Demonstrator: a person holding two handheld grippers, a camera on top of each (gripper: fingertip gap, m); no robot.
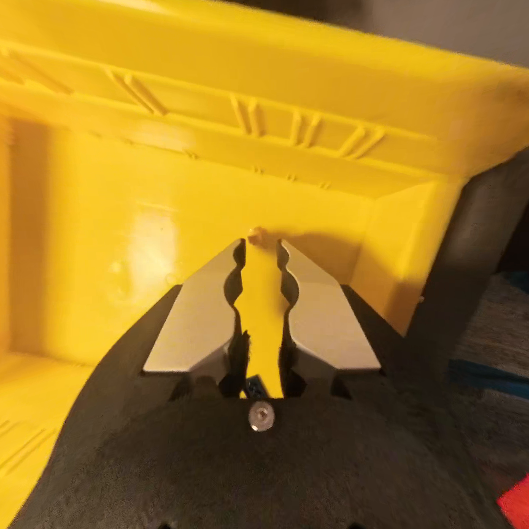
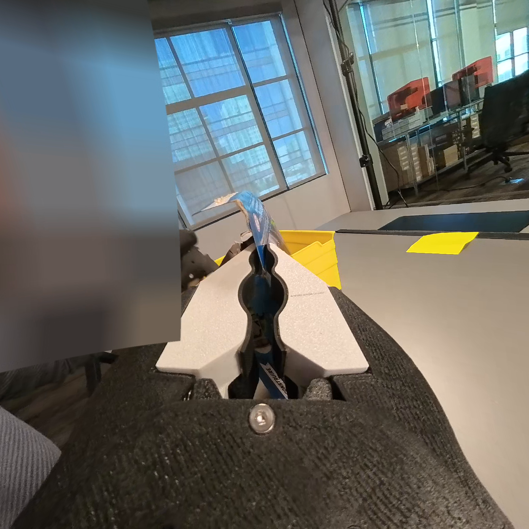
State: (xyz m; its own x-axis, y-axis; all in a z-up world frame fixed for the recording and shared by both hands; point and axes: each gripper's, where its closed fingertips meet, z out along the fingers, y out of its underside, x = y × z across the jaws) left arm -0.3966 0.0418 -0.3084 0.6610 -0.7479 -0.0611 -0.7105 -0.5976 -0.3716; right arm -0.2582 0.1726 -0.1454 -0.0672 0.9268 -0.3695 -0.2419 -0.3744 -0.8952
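Here, left tool (image 1: pixel 262 242) inside a yellow bin (image 1: pixel 200 71), pale fingers (image 1: pixel 200 300) a narrow way apart with nothing between them. Just past the tips, slightly left of centre, a small amber nub (image 1: pixel 255 232) on the bin's inner wall; contact too blurred to call. Meanwhile, right tool (image 2: pixel 267 249) clamped on a blue printed card (image 2: pixel 259 217), long axis running up and away between the fingers, torn top edge curling left. Beyond it, the same yellow bin (image 2: pixel 315 257) ahead and slightly right, against the grey table (image 2: pixel 429 300); farther back, a yellow sheet (image 2: pixel 440 242) lying flat. Of the two, left tool nearer the bin, already within it.
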